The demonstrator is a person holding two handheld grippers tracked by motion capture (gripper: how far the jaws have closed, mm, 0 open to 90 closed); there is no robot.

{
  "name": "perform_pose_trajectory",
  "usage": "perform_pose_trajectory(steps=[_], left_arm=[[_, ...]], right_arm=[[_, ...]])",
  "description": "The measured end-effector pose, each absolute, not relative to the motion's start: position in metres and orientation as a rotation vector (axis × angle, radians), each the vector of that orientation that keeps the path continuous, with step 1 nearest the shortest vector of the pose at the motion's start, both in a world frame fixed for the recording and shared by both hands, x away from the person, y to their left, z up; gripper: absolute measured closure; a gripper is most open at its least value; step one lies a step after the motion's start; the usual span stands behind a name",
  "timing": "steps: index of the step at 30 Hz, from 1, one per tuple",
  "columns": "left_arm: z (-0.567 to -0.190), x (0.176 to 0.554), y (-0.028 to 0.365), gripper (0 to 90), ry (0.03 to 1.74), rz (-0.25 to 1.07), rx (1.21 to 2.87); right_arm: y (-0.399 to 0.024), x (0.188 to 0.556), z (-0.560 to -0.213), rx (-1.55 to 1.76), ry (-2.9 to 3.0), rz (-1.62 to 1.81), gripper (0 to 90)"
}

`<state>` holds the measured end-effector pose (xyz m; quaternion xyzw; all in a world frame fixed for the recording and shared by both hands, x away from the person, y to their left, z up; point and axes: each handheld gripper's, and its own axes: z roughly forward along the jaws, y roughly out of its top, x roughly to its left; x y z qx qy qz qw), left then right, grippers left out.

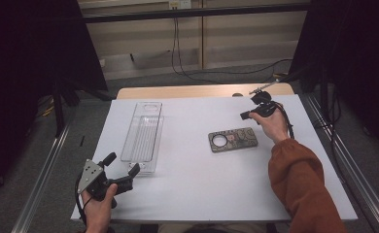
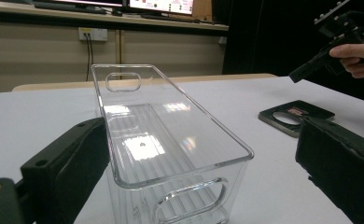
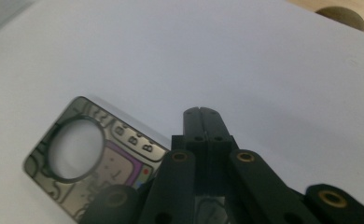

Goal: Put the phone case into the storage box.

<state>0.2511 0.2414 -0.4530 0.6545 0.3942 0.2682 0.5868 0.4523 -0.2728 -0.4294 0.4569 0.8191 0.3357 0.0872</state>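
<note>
A white sheet covers most of the tabletop (image 1: 202,184), with a strip of pale wood left bare along the far edge; grey carpet lies beyond it, dark curtains hang at both sides, metal rails run along the floor to left and right, and black cables trail down a beige panelled wall at the back. On the sheet a clear plastic bin (image 1: 144,136) lies lengthwise left of centre, and a patterned phone case (image 1: 232,140) with a round cutout lies flat right of centre, well apart from the bin. The left claw (image 1: 122,163), held at the near left corner, is released, its jaws spread wide and pointing toward the near end of the bin. The right claw (image 1: 246,115) hangs over the far right of the sheet, just beyond the case, clenched on nothing. The left gripper view adds what the high view hides: the bin's ribbed floor, the handle slots cut in both end walls, a wall socket, and monitors on a shelf behind. The right gripper view shows the two jaws pressed flat together above the white sheet, the case's cartoon print and small lettering close below them, and a round dark knob (image 3: 341,16) on the bare wood.
</note>
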Motion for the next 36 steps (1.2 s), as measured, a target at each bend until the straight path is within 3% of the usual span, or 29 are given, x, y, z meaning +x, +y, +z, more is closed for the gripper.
perform_pose_trajectory(steps=[20, 36], left_arm=[[-0.453, 0.256, 0.239, 2.9, 0.927, 0.619, 1.508], [-0.453, 0.256, 0.239, 2.7, 0.928, 0.627, 1.506]], right_arm=[[-0.258, 0.460, -0.468, 1.399, 2.510, 0.747, 90.0], [-0.268, 0.456, -0.473, 1.436, 2.479, 0.851, 90.0]])
